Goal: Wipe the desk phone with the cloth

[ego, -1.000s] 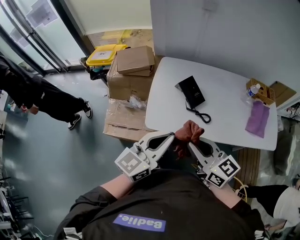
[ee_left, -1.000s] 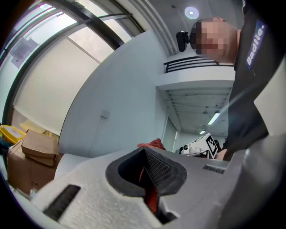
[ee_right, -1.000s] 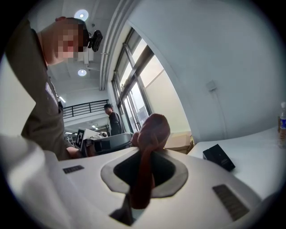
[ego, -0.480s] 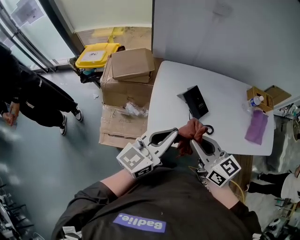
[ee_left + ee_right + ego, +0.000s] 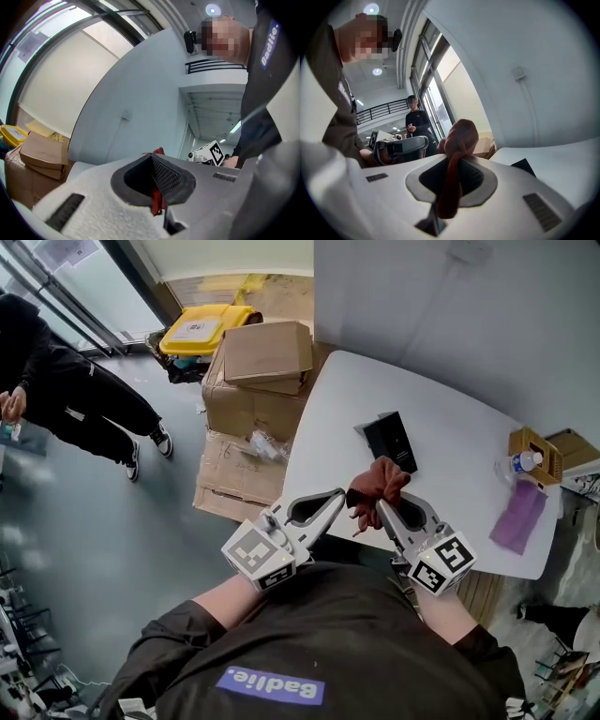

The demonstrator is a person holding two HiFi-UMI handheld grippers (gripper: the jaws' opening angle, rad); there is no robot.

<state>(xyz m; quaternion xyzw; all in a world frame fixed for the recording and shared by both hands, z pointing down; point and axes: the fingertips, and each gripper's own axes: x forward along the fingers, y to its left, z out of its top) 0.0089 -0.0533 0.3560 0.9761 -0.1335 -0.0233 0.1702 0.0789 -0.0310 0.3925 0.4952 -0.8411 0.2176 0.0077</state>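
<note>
The black desk phone (image 5: 389, 441) lies on the white table (image 5: 459, 437), its cord trailing toward the near edge. A rust-red cloth (image 5: 376, 484) is bunched just in front of the phone, above the table's near edge. My left gripper (image 5: 344, 494) and right gripper (image 5: 380, 506) meet at it, both shut on the cloth. In the left gripper view a red strip of cloth (image 5: 156, 199) hangs between the closed jaws of the left gripper (image 5: 153, 161). The right gripper (image 5: 452, 164) pinches the cloth (image 5: 458, 138), and a corner of the phone (image 5: 524, 167) shows beyond.
A purple cloth (image 5: 518, 517), a water bottle (image 5: 521, 462) and a small open box (image 5: 537, 452) sit at the table's right end. Cardboard boxes (image 5: 261, 352) and a yellow bin (image 5: 195, 332) stand left of the table. A person (image 5: 70, 395) stands on the floor at far left.
Both grippers, still joined on the cloth, have moved forward from below the table's near edge to just in front of the phone. The person at left has walked on.
</note>
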